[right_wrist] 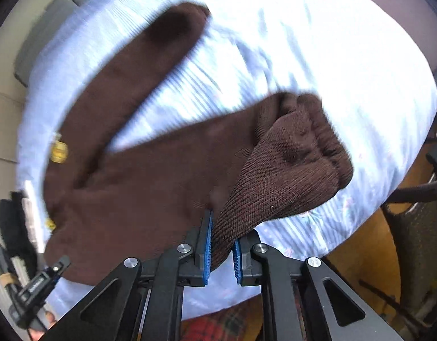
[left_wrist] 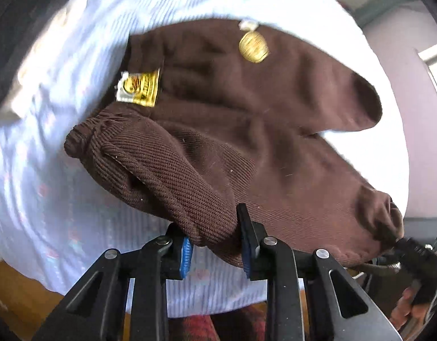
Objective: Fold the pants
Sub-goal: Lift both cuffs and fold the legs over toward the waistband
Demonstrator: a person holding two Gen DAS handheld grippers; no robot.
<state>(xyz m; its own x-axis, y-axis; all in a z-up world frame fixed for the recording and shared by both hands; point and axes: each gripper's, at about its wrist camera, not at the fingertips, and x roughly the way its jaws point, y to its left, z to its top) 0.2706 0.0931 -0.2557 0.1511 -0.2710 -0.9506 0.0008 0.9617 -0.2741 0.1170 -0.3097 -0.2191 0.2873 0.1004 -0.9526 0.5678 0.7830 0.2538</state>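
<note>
**Pants gripped at both ends, fold barely begun**

Left wrist view: the left gripper (left_wrist: pixel 215 241) pinched the ribbed waistband of the brown pants (left_wrist: pixel 246 130) over the pale striped sheet (left_wrist: pixel 62 170).

Right wrist view: the right gripper (right_wrist: pixel 221 251) clamped the other waistband corner; legs lay splayed, unfolded.

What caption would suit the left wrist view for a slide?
Left gripper clamps a ribbed cuff of brown pants with gold tags over a pale striped sheet.
</note>
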